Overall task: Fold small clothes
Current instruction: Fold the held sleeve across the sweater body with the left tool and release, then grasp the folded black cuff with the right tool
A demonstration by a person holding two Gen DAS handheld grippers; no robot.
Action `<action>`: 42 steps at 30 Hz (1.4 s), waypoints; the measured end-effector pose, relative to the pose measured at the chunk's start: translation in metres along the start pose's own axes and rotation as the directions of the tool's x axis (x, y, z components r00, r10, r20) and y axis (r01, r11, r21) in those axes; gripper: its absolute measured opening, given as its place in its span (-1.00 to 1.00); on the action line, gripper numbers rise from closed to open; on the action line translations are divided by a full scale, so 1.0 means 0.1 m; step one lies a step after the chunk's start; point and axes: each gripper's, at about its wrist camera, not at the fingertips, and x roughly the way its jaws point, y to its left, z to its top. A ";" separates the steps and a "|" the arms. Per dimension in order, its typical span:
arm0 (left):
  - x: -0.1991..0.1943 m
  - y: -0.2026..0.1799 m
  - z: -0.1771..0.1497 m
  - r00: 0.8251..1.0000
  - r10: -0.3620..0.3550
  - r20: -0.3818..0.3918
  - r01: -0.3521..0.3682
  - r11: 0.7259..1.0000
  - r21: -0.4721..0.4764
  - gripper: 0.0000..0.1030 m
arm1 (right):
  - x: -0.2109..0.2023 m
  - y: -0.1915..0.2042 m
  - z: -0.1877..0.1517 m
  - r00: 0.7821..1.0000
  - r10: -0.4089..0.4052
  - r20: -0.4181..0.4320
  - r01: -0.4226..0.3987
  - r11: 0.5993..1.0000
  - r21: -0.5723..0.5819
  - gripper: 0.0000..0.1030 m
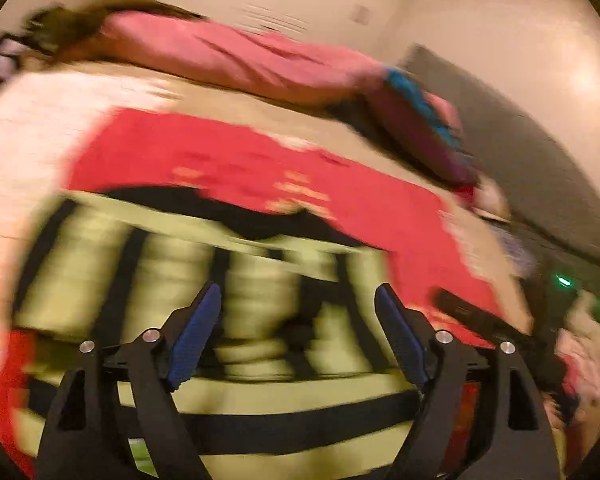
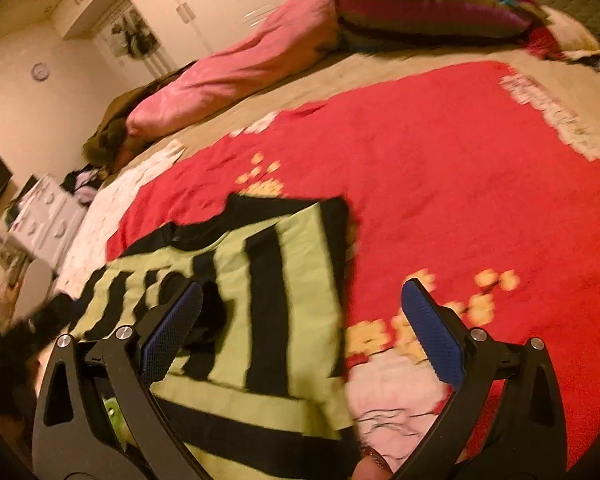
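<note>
The lime-green and black striped small garment (image 2: 260, 300) lies flat on the red patterned blanket (image 2: 440, 160), directly ahead of the left gripper (image 1: 298, 332) and left of the right gripper (image 2: 306, 328), its stripes running away from both. Both grippers stand wide open, holding nothing. Motion blur obscures the garment's outline in the left view, and its near edge is cut off.

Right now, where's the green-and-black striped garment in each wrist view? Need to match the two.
Left wrist: striped garment fills the lower centre, blurred, right under the open left gripper.
Right wrist: it lies lower left, mostly left of the open right gripper.
Shared landmark: the pink pillow at the far edge of the red blanket.
</note>
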 end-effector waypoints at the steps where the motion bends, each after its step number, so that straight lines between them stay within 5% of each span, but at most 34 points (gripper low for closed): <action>1: -0.06 0.19 0.01 0.998 0.069 -0.002 -0.069 0.997 -0.027 0.53 | 0.06 0.05 -0.02 0.999 0.038 -0.019 -0.038 0.999 -0.001 0.82; 6: -0.19 0.91 -0.02 0.963 0.267 -0.018 -0.267 0.956 -0.119 0.53 | 0.50 0.48 -0.11 0.985 0.139 -0.102 -0.150 0.983 -0.105 0.82; 9: -0.25 1.16 -0.03 0.957 0.287 -0.034 -0.289 0.944 -0.158 0.53 | 0.73 0.65 -0.19 0.985 0.107 -0.134 -0.129 0.977 -0.169 0.75; 15: -0.17 1.29 -0.03 0.953 0.296 -0.064 -0.302 0.944 -0.135 0.53 | 0.93 0.74 -0.21 0.969 0.187 -0.159 -0.214 0.961 -0.175 0.54; 21: -0.17 1.30 -0.12 0.965 0.260 -0.041 -0.263 0.951 -0.162 0.54 | 1.03 0.76 -0.31 0.958 0.188 -0.214 -0.232 0.952 -0.201 -0.32; 22: -0.17 1.31 -0.12 0.968 0.249 -0.036 -0.252 0.952 -0.172 0.55 | 1.01 0.76 -0.29 0.952 0.210 -0.223 -0.255 0.946 -0.199 -0.74; 23: -0.18 1.32 -0.12 0.972 0.234 -0.032 -0.236 0.953 -0.188 0.55 | 0.97 0.76 -0.27 0.949 0.224 -0.223 -0.271 0.940 -0.208 -0.86; 32: -0.28 1.23 -0.10 0.974 0.227 -0.015 -0.226 0.958 -0.174 0.55 | 0.32 0.82 0.06 0.964 0.249 -0.094 -0.266 0.903 -0.337 -0.93; 37: -0.23 1.13 -0.11 0.978 0.209 -0.022 -0.210 0.966 -0.151 0.55 | 0.08 0.57 0.25 0.989 0.145 -0.011 -0.139 0.922 -0.362 -0.93; 42: -0.09 1.06 -0.17 0.978 0.200 -0.061 -0.207 0.969 -0.137 0.55 | 0.43 0.25 0.21 0.989 0.017 -0.144 -0.063 0.946 -0.318 -0.90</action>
